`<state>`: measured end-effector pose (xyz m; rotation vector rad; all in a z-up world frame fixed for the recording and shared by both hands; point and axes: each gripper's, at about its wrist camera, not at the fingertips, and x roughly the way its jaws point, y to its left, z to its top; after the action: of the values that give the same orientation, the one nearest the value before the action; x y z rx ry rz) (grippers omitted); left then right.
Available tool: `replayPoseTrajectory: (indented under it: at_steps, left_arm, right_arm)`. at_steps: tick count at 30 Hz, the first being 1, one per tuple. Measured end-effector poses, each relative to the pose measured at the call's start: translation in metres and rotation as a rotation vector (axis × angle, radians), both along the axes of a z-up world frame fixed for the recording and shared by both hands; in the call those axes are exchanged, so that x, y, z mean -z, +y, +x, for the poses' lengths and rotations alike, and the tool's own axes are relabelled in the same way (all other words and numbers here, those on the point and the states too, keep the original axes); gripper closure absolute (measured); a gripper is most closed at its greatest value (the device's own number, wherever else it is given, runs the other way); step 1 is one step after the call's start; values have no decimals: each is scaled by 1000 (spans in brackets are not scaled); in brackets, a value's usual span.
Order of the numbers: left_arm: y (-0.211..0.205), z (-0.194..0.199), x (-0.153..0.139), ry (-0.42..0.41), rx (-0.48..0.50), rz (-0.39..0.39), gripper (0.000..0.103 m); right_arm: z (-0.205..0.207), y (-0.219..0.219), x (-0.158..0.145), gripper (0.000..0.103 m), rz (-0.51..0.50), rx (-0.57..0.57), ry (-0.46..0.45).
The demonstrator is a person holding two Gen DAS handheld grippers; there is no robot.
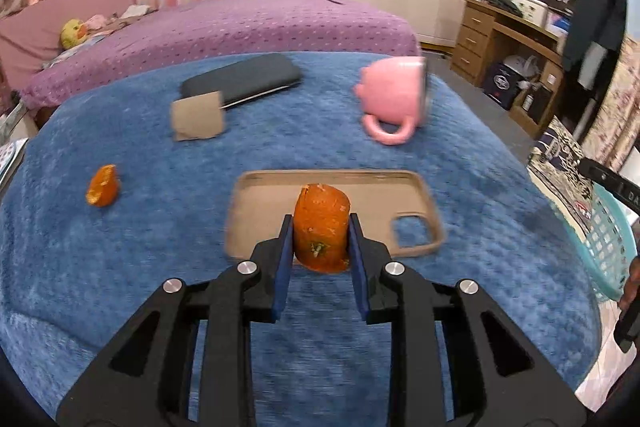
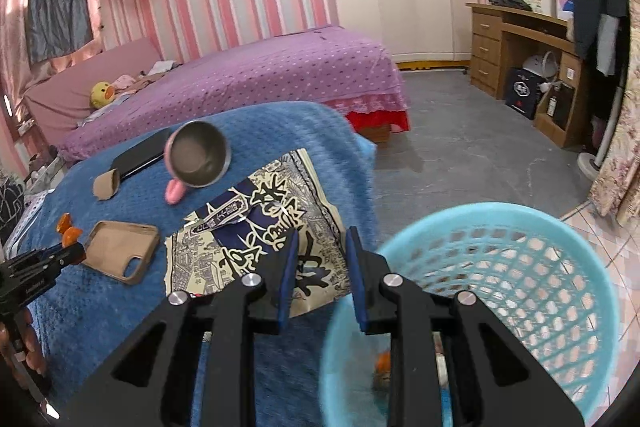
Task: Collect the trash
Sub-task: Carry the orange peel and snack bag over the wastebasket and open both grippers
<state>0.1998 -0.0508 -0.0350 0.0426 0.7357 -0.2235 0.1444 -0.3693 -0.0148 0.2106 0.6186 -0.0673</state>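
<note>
Currently, in your left wrist view, the left gripper (image 1: pixel 319 227) is clamped on a piece of orange peel (image 1: pixel 321 227) above the phone case (image 1: pixel 276 203). A second peel piece (image 1: pixel 103 185) and a cardboard scrap (image 1: pixel 198 115) remain on the blue blanket (image 1: pixel 120 267). In your right wrist view, the right gripper (image 2: pixel 321 247) pinches the printed wrapper (image 2: pixel 256 231) at the rim of the turquoise basket (image 2: pixel 560 267), which already holds some scraps. Judge collection as partly complete.
</note>
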Motion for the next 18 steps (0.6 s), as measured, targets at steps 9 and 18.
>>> replayPoseTrajectory:
  at_steps: [9,18]
  left_arm:
    - [-73,-14,-5,-21,106,17,78]
    - [-146,-27,-11,-34,183,8,78]
  right_arm:
    - [-21,-57,3,78,-48,118,17]
    - [-35,-95,6,78,-110,196,33]
